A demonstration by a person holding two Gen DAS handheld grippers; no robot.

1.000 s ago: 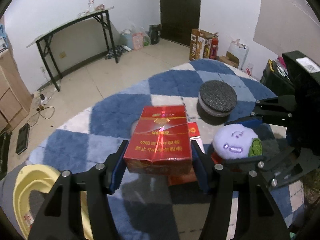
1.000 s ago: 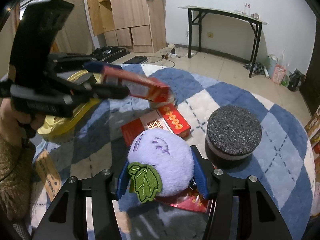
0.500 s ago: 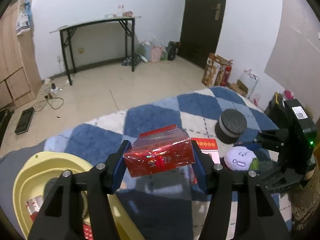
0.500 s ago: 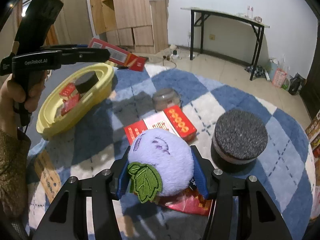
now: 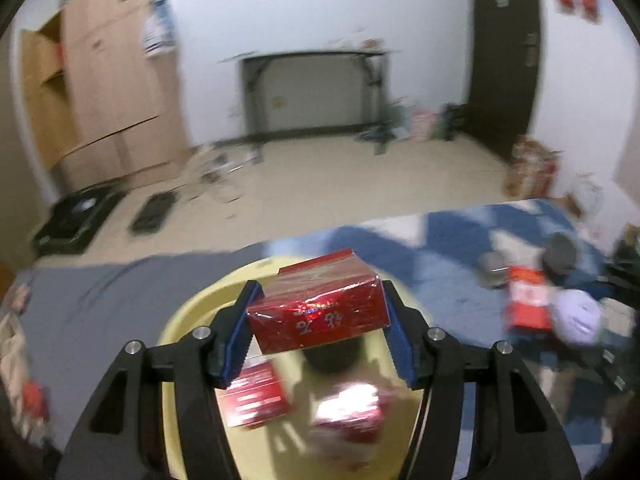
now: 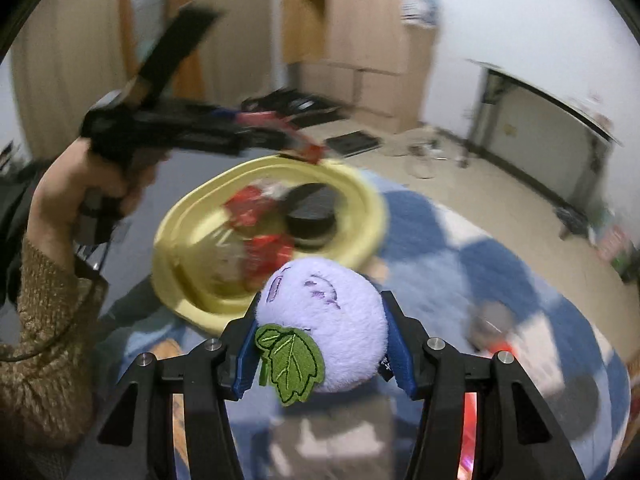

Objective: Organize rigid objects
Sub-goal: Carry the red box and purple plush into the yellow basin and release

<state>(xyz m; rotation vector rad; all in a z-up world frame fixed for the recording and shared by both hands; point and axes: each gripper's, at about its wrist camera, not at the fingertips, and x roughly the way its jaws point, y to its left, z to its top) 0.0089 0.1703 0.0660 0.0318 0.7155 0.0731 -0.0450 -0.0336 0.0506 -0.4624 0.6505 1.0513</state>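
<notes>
My left gripper [image 5: 318, 322] is clamped across the short sides of the red box [image 5: 320, 308], whose long axis runs crosswise between the pads. The yellow basin [image 5: 188, 312] lies directly below and slightly ahead of it, so I judge a straight drop comes next. My right gripper [image 6: 320, 338], farther from the basin, is squeezing the purple plush [image 6: 324, 320].

Yellow basin [image 5: 188, 312] crowded: red boxes [image 5: 256, 396], dark puck [image 6: 310, 216]; open gap along its near rim.
</notes>
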